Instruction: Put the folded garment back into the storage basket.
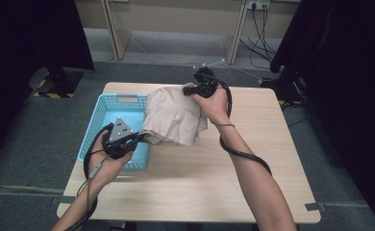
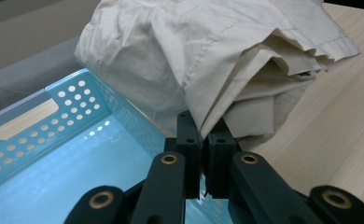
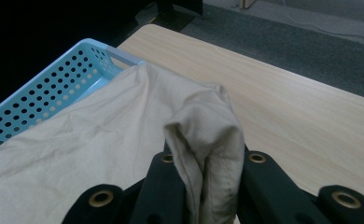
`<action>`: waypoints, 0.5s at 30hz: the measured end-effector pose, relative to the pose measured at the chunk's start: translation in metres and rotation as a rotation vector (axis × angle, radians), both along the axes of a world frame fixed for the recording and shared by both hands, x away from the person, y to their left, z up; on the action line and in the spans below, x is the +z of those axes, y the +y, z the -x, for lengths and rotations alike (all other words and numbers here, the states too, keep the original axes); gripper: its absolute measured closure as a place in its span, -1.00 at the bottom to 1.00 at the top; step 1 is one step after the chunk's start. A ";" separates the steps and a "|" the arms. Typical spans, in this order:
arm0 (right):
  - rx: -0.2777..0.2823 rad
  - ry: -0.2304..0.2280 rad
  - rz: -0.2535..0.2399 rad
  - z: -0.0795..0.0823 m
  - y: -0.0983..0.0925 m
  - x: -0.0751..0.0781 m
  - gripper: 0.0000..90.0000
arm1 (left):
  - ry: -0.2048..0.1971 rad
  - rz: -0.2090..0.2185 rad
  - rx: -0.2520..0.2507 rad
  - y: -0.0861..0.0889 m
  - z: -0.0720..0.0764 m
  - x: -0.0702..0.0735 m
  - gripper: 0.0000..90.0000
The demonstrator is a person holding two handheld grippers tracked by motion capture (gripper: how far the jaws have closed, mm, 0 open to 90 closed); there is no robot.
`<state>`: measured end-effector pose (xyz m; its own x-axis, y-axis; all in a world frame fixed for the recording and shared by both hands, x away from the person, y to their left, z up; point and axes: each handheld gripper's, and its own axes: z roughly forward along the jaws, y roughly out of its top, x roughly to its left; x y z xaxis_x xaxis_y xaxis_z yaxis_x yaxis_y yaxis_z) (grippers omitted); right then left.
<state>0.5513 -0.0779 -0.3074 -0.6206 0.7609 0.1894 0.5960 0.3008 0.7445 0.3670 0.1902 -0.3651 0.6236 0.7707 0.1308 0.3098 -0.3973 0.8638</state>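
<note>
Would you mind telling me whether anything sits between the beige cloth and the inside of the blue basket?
Nothing visible does. The beige cloth hangs from both claws over the right rim of the blue basket, and the basket floor seen in the left gripper view is bare.
</note>
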 end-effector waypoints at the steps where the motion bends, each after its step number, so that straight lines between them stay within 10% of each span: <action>1: 0.003 -0.001 0.000 0.000 0.001 0.000 0.88 | 0.000 0.000 0.001 0.001 0.000 0.000 0.93; 15: 0.017 0.000 -0.009 -0.001 0.015 -0.001 0.88 | -0.001 -0.002 0.024 0.013 0.002 -0.001 0.93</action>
<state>0.5526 -0.0631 -0.3083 -0.6334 0.7486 0.1962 0.5906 0.3037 0.7476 0.3651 0.2029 -0.3660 0.6047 0.7853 0.1325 0.3186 -0.3911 0.8634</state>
